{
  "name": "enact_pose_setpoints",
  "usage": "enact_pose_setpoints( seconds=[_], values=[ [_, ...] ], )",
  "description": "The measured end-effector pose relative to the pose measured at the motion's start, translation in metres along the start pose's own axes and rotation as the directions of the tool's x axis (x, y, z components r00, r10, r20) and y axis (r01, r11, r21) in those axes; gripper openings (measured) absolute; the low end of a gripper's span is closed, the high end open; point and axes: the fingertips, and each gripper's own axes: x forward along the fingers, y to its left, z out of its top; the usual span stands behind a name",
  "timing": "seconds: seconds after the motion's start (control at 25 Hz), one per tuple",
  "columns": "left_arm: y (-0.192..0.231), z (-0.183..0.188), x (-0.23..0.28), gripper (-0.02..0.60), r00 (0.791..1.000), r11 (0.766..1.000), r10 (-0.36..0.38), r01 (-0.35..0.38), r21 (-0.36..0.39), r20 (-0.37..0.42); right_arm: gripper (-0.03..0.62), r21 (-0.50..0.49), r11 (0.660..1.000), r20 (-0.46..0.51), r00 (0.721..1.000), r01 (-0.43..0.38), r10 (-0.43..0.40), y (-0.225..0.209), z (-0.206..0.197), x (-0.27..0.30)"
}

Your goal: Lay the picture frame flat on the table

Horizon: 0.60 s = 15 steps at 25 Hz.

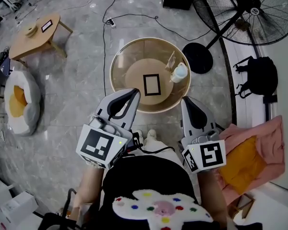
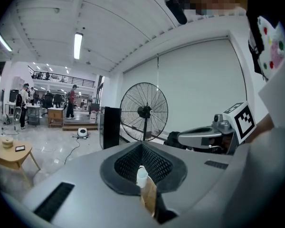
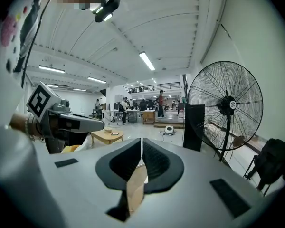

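The picture frame (image 1: 151, 84), black with a pale middle, appears to lie flat on the round wooden table (image 1: 122, 75), near its centre. A white bottle (image 1: 179, 73) stands to the right of it, and in the left gripper view the white bottle (image 2: 141, 175) shows through the slot below the jaws. My left gripper (image 1: 133, 95) hovers at the table's near edge, jaws shut and empty. My right gripper (image 1: 186, 101) hangs just off the near right rim, also shut on nothing. Both gripper views, left gripper (image 2: 142, 145) and right gripper (image 3: 141, 141), show the pads pressed together.
A large floor fan (image 1: 249, 8) and a black bag (image 1: 258, 73) stand to the right. A pink and orange cushion (image 1: 252, 157) lies at the near right. A low wooden table (image 1: 36, 32) and a floor cushion (image 1: 20, 103) are at the left. A cable (image 1: 105, 37) crosses the floor.
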Motion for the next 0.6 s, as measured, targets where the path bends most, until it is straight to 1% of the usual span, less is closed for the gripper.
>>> enact_pose_setpoints(
  seconds=[0.08,0.2,0.36,0.48,0.6],
  values=[
    [0.0005,-0.0008,-0.0001,0.017,1.0,1.0,0.006,-0.006,-0.022,-0.005,0.04,-0.002,1.0,0.001,1.0,-0.001,0.001,0.0005,0.0003,0.0015],
    [0.0006,-0.0014,0.0,0.017,1.0,0.999,0.01,-0.011,-0.036,-0.01,0.038,0.004,1.0,0.005,1.0,0.003,-0.003,-0.0004,0.0001,0.0027],
    [0.0025,-0.0025,0.0012,0.017,1.0,1.0,0.004,-0.004,-0.001,-0.003,0.038,0.002,1.0,0.007,1.0,0.003,-0.003,-0.0005,0.0009,0.0043],
    [0.0018,-0.004,0.0025,0.017,1.0,1.0,0.006,-0.007,-0.012,-0.009,0.038,0.0,1.0,0.008,1.0,0.001,-0.001,-0.001,0.0015,0.0045],
    [0.0018,-0.0041,0.0044,0.017,1.0,1.0,0.002,-0.003,-0.005,-0.008,0.038,0.0,1.0,0.007,1.0,0.0,0.0,-0.0022,0.0026,0.0052]
  ],
)
